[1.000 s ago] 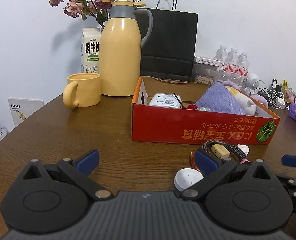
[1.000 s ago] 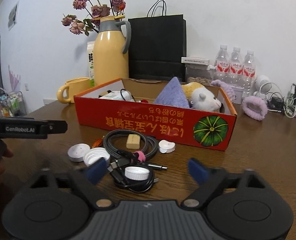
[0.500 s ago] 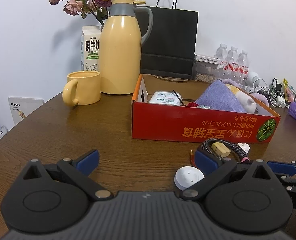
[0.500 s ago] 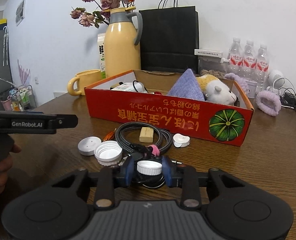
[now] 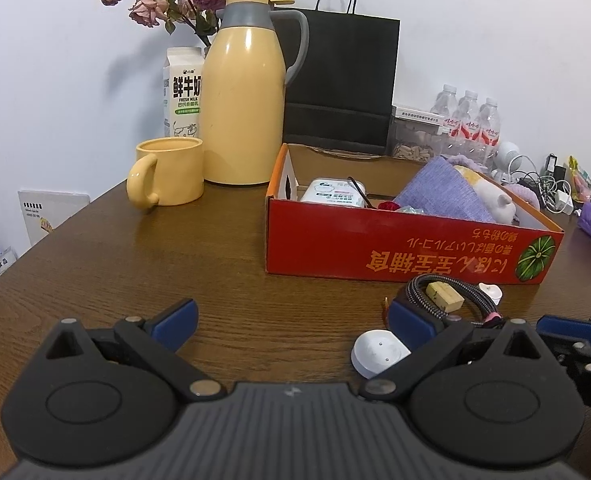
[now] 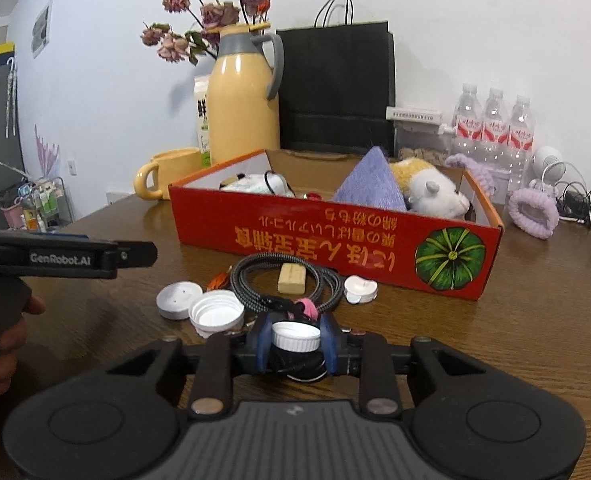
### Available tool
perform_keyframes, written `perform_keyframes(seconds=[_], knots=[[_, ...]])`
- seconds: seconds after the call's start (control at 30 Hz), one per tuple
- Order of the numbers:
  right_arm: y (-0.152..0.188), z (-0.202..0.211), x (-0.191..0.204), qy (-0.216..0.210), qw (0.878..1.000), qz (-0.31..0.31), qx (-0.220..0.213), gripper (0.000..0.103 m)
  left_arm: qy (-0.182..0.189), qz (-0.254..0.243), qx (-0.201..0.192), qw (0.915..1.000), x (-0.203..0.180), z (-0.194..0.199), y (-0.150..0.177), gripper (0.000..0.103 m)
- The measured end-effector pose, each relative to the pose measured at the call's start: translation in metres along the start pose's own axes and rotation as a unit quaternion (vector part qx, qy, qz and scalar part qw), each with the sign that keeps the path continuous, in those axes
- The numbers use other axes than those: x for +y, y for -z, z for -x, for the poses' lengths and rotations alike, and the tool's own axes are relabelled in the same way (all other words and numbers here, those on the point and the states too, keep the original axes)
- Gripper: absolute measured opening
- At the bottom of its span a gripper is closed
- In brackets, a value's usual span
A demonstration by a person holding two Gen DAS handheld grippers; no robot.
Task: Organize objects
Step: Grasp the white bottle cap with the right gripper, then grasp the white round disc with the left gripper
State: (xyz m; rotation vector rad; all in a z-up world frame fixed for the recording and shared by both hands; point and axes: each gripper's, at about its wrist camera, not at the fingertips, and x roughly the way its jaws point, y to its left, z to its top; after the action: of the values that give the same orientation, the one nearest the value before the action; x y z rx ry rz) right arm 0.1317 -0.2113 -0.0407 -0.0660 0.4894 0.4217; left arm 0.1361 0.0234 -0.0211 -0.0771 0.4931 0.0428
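The right gripper (image 6: 296, 342) pinches a white cap (image 6: 296, 335) just above the desk (image 6: 535, 320), the left gripper (image 5: 291, 320) gapes over bare wood, and beyond the coiled cable (image 6: 287, 284) sits the red box (image 6: 335, 240) mid-desk.

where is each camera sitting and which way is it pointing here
Left wrist: sits on the left tool, low over the table, facing the yellow mug, thermos and red box; its open fingers show, the right tool's tip at far right.
Right wrist: sits on the right tool, facing the red box head-on; its fingers grip a white bottle cap, the left tool and hand at left.
Shared: red box, thermos, coiled cable, white disc.
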Motion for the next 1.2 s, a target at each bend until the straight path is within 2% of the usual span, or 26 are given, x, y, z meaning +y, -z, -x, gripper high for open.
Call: perform_keyframes(seconds=[0.23, 0.5, 0.73, 0.93, 1.0, 1.1, 1.17, 1.2], knots=[[0.0, 0.013, -0.007, 0.024, 0.999, -0.016, -0.035, 0.025, 0.002, -0.005, 0.01, 0.9999, -0.002, -0.002, 0.001, 0.103], [0.002, 0.016, -0.017, 0.038, 0.998, -0.028, -0.038, 0.025, 0.033, -0.055, 0.048, 0.9968, -0.018, -0.01, 0.008, 0.103], [0.002, 0.017, -0.017, 0.034, 0.998, -0.028, -0.038, 0.025, 0.02, -0.081, 0.085, 0.9929, -0.028, -0.024, 0.013, 0.103], [0.002, 0.017, -0.017, 0.029, 0.998, -0.03, -0.038, 0.025, 0.026, -0.091, 0.091, 0.9913, -0.036, -0.035, 0.011, 0.102], [0.002, 0.017, -0.018, 0.028, 0.998, -0.031, -0.038, 0.025, 0.032, -0.088, 0.092, 0.9913, -0.037, -0.038, 0.009, 0.099], [0.003, 0.016, -0.017, 0.026, 0.998, -0.032, -0.037, 0.025, 0.048, -0.083, 0.087, 0.9916, -0.038, -0.037, 0.009, 0.079], [0.002, 0.016, -0.017, 0.025, 0.998, -0.033, -0.036, 0.025, 0.057, -0.084, 0.079, 0.9917, -0.038, -0.034, 0.009, 0.048], [0.002, 0.016, -0.017, 0.025, 0.999, -0.033, -0.036, 0.025, 0.059, -0.084, 0.076, 0.9918, -0.039, -0.033, 0.009, 0.039]])
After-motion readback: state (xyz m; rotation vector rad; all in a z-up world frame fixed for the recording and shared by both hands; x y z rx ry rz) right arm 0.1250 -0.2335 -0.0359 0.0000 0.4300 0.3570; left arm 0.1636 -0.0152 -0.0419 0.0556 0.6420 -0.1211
